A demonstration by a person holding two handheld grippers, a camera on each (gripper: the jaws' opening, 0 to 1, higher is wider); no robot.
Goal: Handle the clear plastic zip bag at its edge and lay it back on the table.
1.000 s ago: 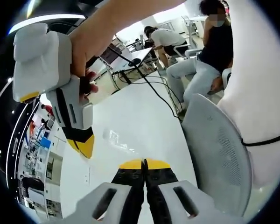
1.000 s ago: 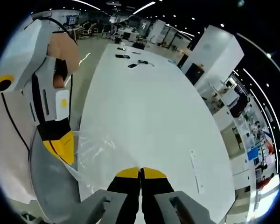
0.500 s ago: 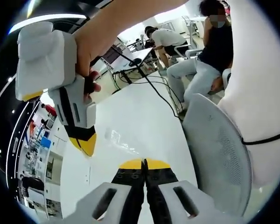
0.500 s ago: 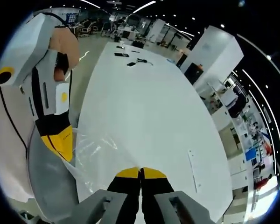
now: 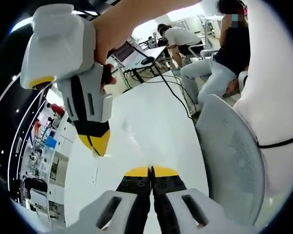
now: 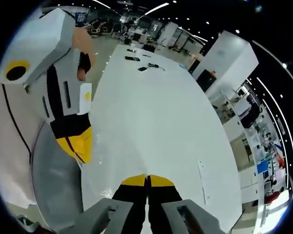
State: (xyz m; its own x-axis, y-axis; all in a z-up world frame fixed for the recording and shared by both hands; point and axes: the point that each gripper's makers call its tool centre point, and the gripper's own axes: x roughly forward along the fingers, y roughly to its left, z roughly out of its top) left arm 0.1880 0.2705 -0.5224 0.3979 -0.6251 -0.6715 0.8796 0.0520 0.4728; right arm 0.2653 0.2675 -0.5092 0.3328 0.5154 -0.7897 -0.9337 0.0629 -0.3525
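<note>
1. Bag point(image 5: 129, 134): faint clear film on the table point(image 6: 156, 117), between both grippers.
2. Left gripper point(image 5: 152, 171) and right gripper point(image 6: 147, 181): jaws closed, seemingly pinching its edge.
3. Lower evenly, keep it taut, then release.

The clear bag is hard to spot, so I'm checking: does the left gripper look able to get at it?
Probably yes: the faint bag lies on the table just ahead of the left gripper, nothing between, though its jaws are shut.
</note>
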